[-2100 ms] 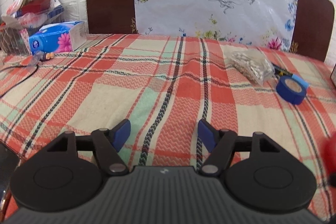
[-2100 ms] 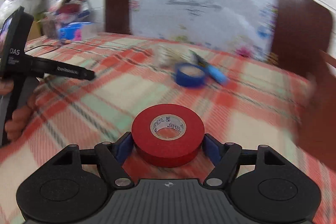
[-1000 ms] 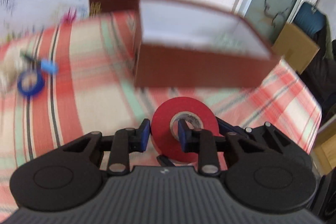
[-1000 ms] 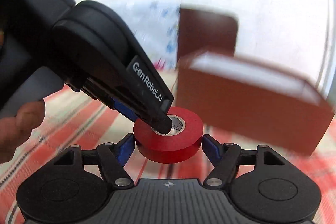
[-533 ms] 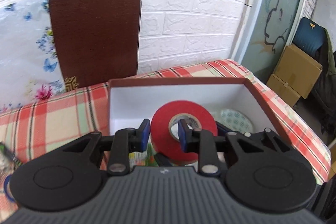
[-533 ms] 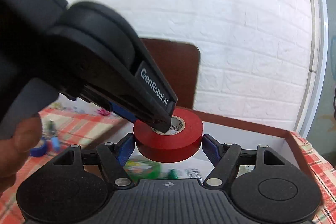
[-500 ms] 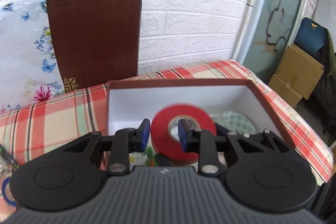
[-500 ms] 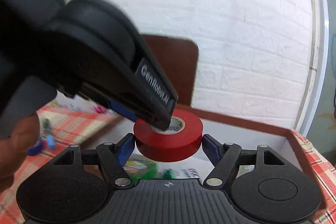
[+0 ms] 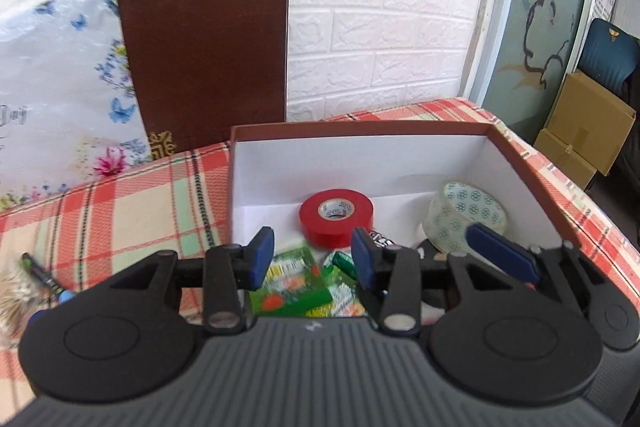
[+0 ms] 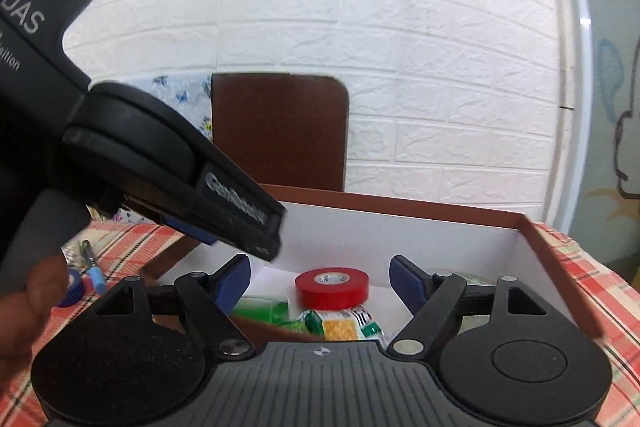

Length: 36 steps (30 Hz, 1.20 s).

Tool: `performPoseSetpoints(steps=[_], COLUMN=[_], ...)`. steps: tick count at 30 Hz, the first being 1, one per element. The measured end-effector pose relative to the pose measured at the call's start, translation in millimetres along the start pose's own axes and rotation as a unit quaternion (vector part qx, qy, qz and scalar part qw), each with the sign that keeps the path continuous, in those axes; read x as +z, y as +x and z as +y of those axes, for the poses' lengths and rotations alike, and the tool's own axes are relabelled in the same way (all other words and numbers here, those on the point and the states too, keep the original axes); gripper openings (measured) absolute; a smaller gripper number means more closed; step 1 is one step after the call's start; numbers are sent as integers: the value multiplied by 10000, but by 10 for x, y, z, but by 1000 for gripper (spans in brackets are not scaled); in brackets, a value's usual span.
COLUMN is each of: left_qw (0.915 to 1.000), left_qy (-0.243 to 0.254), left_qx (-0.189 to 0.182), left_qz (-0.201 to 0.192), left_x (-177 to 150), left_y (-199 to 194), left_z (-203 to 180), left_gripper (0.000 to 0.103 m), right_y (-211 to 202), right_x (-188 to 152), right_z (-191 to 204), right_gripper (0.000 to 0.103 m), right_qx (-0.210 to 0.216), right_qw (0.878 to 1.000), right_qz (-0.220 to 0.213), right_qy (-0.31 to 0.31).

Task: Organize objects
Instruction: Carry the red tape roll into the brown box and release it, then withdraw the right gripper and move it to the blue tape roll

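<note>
The red tape roll (image 9: 336, 217) lies flat on the white floor of the brown box (image 9: 360, 127), near its back wall. My left gripper (image 9: 313, 259) hovers over the box's near side, its jaws opening, with nothing between the blue pads. My right gripper (image 10: 322, 281) is beside it on the right, jaws also opening and wide apart. The red tape roll (image 10: 332, 287) shows beyond and below its pads, untouched. One right finger (image 9: 496, 251) shows in the left wrist view.
Inside the box lie a clear patterned tape roll (image 9: 466, 221) and green snack packets (image 9: 296, 279). On the plaid cloth to the left are a blue tape roll (image 10: 72, 287) and a pen (image 10: 94, 267). A brown headboard (image 9: 204, 59) and a white brick wall stand behind.
Both grippers held the red tape above the box. Their jaws have since widened and the roll has dropped to the box floor, clear of the pads.
</note>
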<state>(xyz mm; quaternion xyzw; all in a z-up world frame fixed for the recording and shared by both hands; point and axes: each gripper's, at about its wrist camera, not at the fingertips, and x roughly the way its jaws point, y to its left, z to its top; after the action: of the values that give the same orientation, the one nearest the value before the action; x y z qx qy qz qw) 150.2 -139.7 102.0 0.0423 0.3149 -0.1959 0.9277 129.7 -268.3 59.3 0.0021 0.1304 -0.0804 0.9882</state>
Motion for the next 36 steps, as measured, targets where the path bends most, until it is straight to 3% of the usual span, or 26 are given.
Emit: performPoseSetpoints(steps=[4, 13, 22, 36], left_qw=[9999, 9983, 9954, 9908], left_qy=[49, -95, 17, -154], left_qx=[143, 516, 883, 1175], left_qz=[-13, 264, 381, 661], left_x=[-141, -568, -886, -1262], left_y=[-210, -428, -575, -571], left_z=[-6, 130, 289, 605], left_gripper=[46, 47, 51, 57], right_y=[-221, -915, -1038, -1046], right_x=[-103, -402, -401, -517], right_z=[74, -109, -111, 141], right_gripper=[76, 76, 76, 75], right_qx=[-53, 49, 100, 223], right_qw=[9996, 9939, 9872, 9838], right_qz=[92, 739, 877, 1266], right_qy=[243, 812, 1332, 1250])
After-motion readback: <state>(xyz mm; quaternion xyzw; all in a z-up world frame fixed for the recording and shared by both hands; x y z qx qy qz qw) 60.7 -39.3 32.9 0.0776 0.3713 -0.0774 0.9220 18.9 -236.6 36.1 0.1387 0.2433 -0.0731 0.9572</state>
